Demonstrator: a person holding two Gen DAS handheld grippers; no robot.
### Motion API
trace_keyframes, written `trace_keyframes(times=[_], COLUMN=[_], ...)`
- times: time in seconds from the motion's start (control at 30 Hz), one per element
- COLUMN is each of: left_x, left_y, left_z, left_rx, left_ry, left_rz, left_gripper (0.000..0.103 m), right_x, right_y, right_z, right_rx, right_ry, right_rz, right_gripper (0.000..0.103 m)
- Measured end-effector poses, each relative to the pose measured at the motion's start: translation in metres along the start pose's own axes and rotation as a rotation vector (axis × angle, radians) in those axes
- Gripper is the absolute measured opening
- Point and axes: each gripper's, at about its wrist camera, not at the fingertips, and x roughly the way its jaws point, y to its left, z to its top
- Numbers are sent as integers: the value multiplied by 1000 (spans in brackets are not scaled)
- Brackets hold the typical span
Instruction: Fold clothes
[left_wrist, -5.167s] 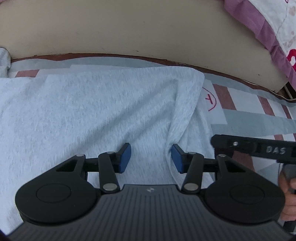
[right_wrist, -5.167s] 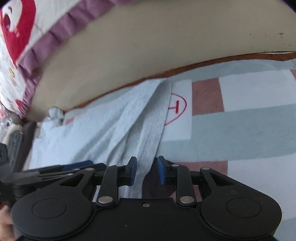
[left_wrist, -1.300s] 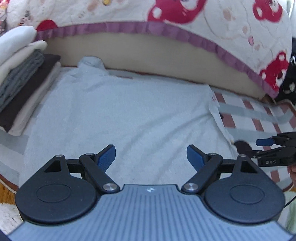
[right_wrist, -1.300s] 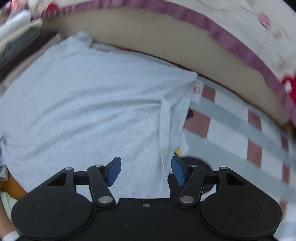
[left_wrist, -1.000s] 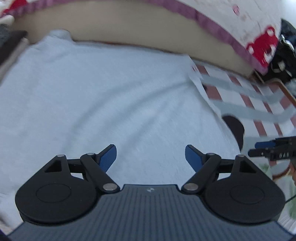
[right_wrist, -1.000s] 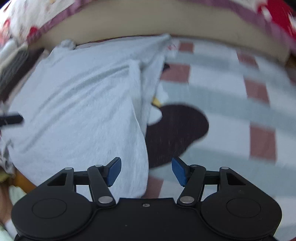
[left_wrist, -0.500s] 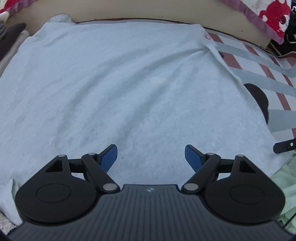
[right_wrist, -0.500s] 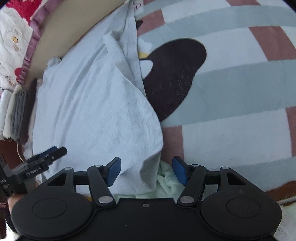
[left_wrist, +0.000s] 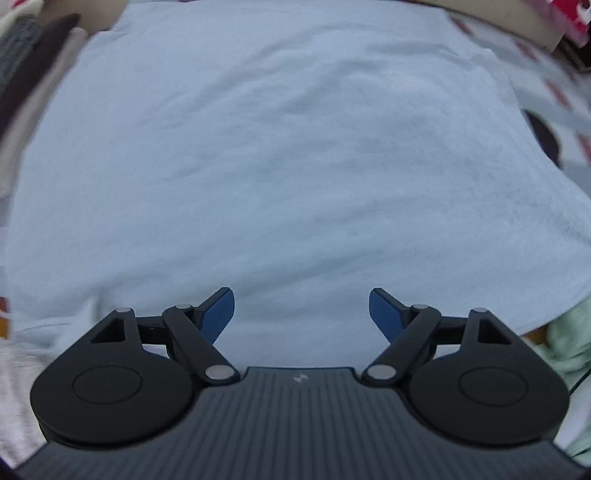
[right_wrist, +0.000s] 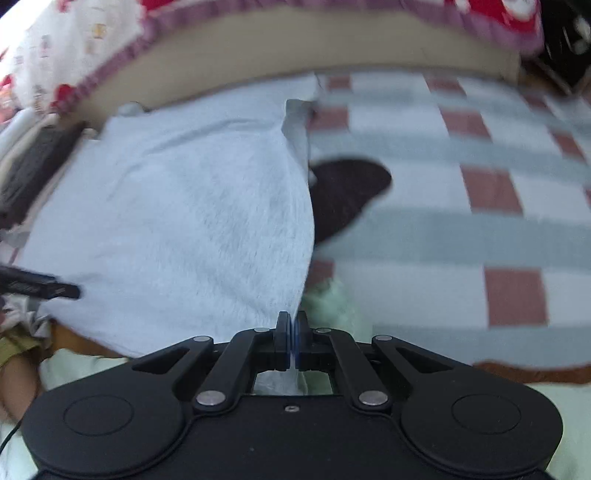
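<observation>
Checked blanket (right_wrist: 461, 236), grey and red squares, dark patch. Pale blue garment (left_wrist: 280, 155) spread flat over it. Right gripper (right_wrist: 291, 332) clamped on near hem corner. Left gripper (left_wrist: 301, 306) spread wide above cloth. Side lettering blurred, unreadable.

A pale blue-grey garment (left_wrist: 280, 155) lies spread flat, faintly wrinkled, its near right corner lifted and pinched.

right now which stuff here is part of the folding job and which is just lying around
In the job:
- light blue shirt, spread flat
- right claw, shut on the shirt's near corner
- left claw, open over the near hem

Lying about:
- checked blanket underneath
- stack of folded clothes
- mint green cloth
- cartoon quilt
</observation>
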Motion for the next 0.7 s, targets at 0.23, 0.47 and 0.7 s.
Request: trace_keyframes(times=[0.23, 0.47, 0.7], left_x=[-38, -41, -26], left_y=[73, 109, 119], left_z=[7, 9, 10], left_rx=[-99, -142, -169], left_ry=[-43, 33, 114], left_rz=[134, 138, 121], left_gripper=[83, 84, 84], right_x=[-5, -34, -13], right_y=[-6, 18, 113], right_z=[8, 30, 61], right_rx=[-32, -209, -513], right_ry=[39, -72, -64], right_rz=[-51, -79, 229], right_gripper=[3, 12, 42])
